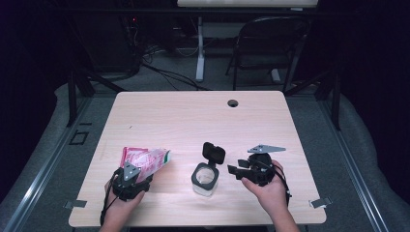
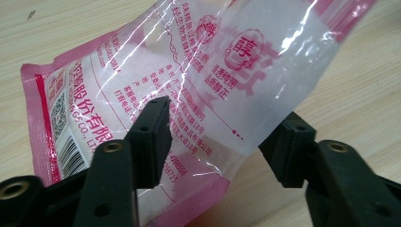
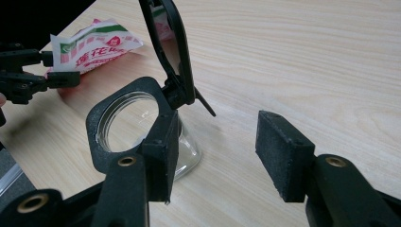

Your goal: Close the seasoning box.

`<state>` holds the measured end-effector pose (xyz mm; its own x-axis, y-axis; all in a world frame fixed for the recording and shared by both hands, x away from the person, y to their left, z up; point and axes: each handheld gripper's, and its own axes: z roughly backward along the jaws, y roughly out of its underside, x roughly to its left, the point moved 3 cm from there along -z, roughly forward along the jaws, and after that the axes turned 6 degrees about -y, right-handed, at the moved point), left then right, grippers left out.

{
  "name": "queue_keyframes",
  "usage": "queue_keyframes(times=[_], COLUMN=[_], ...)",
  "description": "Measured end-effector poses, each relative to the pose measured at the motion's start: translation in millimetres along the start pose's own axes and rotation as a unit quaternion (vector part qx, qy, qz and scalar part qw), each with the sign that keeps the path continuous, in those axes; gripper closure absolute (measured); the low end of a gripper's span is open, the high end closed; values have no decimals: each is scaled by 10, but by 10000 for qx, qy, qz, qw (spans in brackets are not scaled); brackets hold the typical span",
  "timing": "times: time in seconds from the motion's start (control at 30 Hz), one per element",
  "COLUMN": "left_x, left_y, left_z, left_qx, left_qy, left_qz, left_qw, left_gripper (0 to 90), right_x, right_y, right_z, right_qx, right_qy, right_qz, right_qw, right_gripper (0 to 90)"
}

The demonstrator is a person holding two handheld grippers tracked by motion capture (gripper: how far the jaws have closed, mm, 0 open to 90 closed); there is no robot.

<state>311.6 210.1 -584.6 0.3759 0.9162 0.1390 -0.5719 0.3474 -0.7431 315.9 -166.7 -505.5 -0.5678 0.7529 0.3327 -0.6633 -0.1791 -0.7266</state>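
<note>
**Q:** Gripping what, exactly, is the left gripper [image 1: 145, 175]?

**A:** A pink and clear plastic pouch [image 1: 144, 160] holding white grains. It lies near the front left of the wooden table [image 1: 193, 116]. In the left gripper view the pouch [image 2: 189, 90] passes between the two black jaws. The left pad presses on its printed face; the right pad sits at the pouch's far edge. Whether that pad bears on the film cannot be told. The jaws stand partly closed around the pouch.

**Q:** And the right gripper [image 1: 234, 169]?

**A:** Its jaws are spread wide with nothing between them. A hand holds it level at the front right of the table, pointing toward the jar [image 1: 205, 179].

**Q:** Where does the jar stand?

**A:** Between the two grippers, near the front edge and apart from the pouch. In the right gripper view the jar [image 3: 124, 124] is clear glass with a black collar, and its hinged black lid [image 3: 168, 47] stands tipped up and open. The jar lies just beyond the left jaw, outside the gap.
</note>
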Motion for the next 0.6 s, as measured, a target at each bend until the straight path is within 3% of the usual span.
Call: queue_keyframes(times=[0.33,0.6], left_x=[25,75], left_y=[22,22], left_z=[-27,-15], left_qx=[12,-37], left_qy=[222,324], left_qz=[168,312], left_qw=[9996,9990], left_gripper=[631,805], right_x=[-1,-8], right_y=[4,7], right_z=[5,0], right_qx=[5,0], right_qy=[11,3], right_qz=[-15,-16], right_qw=[10000,10000], right_gripper=[499,499])
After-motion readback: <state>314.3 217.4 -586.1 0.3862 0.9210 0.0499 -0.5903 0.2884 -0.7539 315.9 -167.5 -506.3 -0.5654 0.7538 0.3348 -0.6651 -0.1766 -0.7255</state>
